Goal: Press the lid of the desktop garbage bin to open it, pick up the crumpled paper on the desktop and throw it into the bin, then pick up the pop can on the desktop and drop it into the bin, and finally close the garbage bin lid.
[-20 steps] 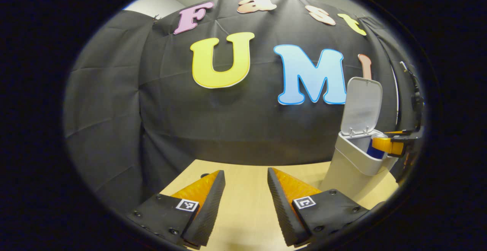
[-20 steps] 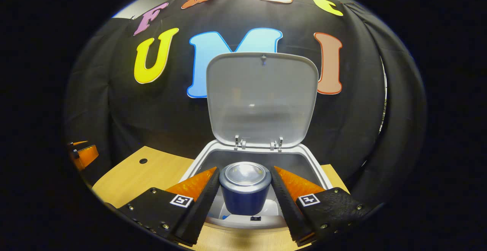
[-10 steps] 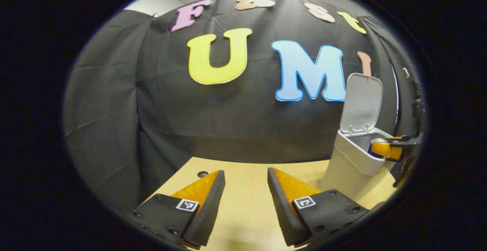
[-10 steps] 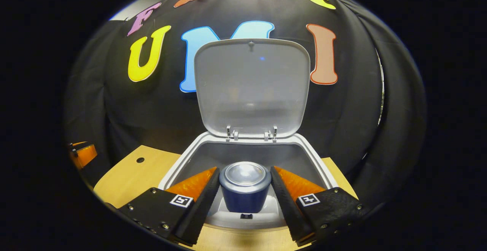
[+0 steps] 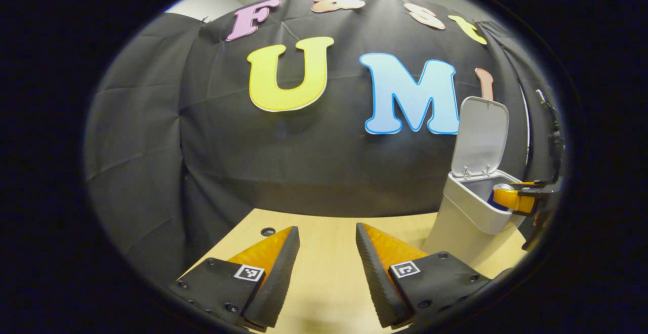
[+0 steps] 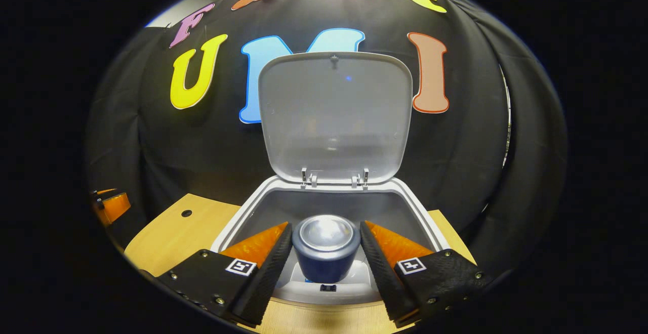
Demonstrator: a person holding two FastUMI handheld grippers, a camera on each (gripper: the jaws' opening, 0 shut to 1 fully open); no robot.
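Right hand-held gripper pinching pop can over open bin, lid upright, left hand-held gripper spread above desk

Light wooden desktop with a small round hole

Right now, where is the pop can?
In the right gripper view, the pop can sits between the right tool fingers, over the open bin.

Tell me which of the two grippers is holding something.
The right gripper: its fingers press both sides of the can, held over the open bin. The left gripper is open above the table, nothing between its fingers.
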